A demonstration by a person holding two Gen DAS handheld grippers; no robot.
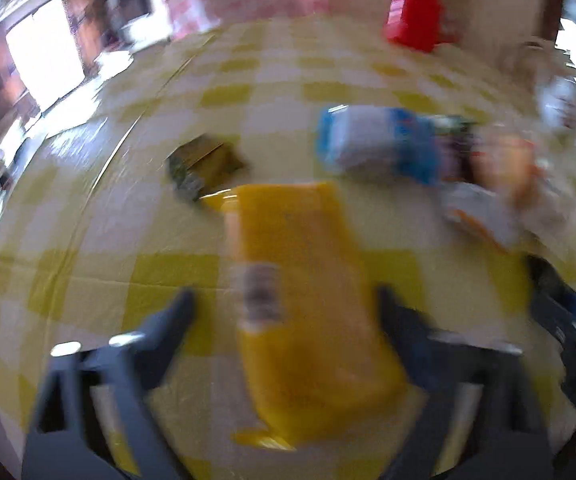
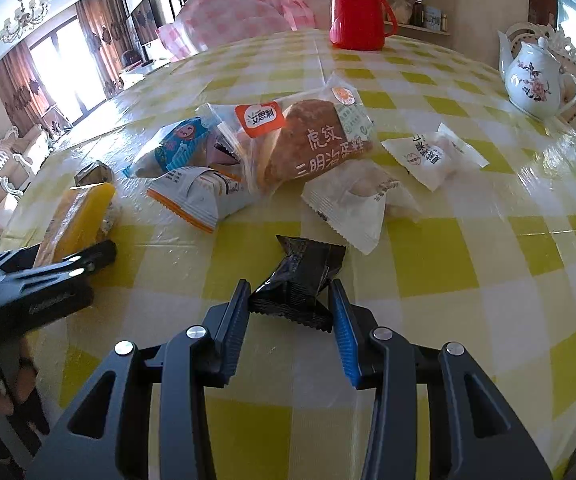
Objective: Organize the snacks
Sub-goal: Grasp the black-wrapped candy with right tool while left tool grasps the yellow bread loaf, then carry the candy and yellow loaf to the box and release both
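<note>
Right gripper [image 2: 289, 296]: clenched on the black packet [image 2: 295, 284], pads pressing its two crimped sides. It sits toward the near edge of the tabletop [image 2: 487, 280], apart from the pile. My reading is that I am keeping it pinched there until its spot is settled. No print on it is legible.

Left gripper [image 1: 284, 300]: the yellow packet [image 1: 299, 300] lies lengthwise between the fingers, toward the left edge of the tabletop. The left wrist view is smeared. One finger looks to meet the packet and the other shows a gap, so I cannot tell whether it is gripped. A pale label on it is unreadable. The right wrist view shows it tilted up on its long edge, which suggests a grasp for moving it.

Outward, mid-tabletop: snacks heaped and overlapping, not yet sorted.
- Clear cake packet [image 2: 311, 140]: white characters 虎纹 / 三明治蛋糕. Orange badge, possibly 文思利, uncertain.
- Blue packet [image 2: 176, 144]: cartoon face, text too small.
- Orange-edged white packet [image 2: 200, 196]: fine print only.
- Two white packets [image 2: 431, 156], right of the heap: characters upside down, not read.

Far edge: red flask [image 2: 353, 8]. Far right corner: flowered teapot [image 2: 531, 80].
</note>
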